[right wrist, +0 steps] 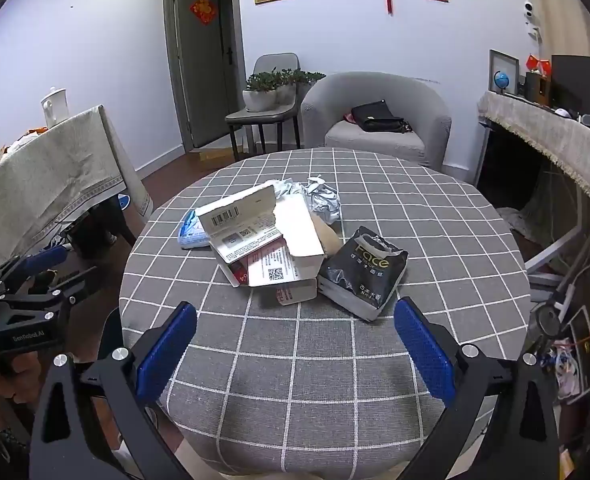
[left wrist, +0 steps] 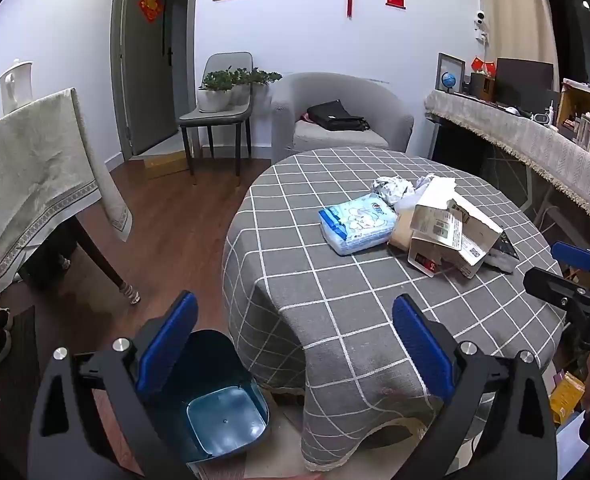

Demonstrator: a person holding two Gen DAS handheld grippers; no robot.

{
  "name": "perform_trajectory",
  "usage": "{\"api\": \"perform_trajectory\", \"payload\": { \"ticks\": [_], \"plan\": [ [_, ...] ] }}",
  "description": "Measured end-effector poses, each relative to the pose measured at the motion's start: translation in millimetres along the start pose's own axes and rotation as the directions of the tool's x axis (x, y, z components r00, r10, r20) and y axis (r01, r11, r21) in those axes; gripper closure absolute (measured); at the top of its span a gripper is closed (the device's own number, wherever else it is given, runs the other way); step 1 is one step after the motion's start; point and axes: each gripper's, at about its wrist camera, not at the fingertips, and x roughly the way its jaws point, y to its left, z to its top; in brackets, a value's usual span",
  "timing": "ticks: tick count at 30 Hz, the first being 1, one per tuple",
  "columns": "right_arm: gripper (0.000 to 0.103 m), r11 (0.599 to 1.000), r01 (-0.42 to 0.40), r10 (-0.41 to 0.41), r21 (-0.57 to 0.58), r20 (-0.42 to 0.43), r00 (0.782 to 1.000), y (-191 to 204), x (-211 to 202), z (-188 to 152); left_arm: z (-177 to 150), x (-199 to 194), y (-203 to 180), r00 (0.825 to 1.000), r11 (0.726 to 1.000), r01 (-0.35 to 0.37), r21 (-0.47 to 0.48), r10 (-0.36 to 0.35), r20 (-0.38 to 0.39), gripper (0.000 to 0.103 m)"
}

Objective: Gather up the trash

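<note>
A heap of trash lies mid-table on the grey checked cloth (right wrist: 435, 216): a torn white cardboard box (right wrist: 267, 240) (left wrist: 451, 232), a black tissue pack (right wrist: 365, 270), a blue-and-white tissue pack (left wrist: 357, 224) (right wrist: 191, 234) and crumpled silver paper (right wrist: 323, 198) (left wrist: 391, 190). A blue trash bin (left wrist: 223, 412) stands open on the floor at the table's left edge. My left gripper (left wrist: 295, 340) hangs open over the bin and the table edge, holding nothing. My right gripper (right wrist: 295, 340) is open above the near table, short of the heap, and empty.
A grey armchair (right wrist: 375, 120) with a black bag stands behind the table. A chair with potted plants (right wrist: 267, 92) is by the door. A cloth-covered table (left wrist: 35, 168) is at the left, a cluttered shelf (left wrist: 535, 136) at the right.
</note>
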Motion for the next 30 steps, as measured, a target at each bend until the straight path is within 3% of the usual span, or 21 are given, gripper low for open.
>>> {"api": "perform_trajectory", "payload": {
  "ticks": [30],
  "plan": [
    [0.003,1.000,0.000,0.000,0.004,0.000,1.000,9.3,2.0,-5.5,-1.0,2.1,-5.2,1.000,1.000,-0.003,-0.001,0.003,-0.016,0.003]
  ]
}}
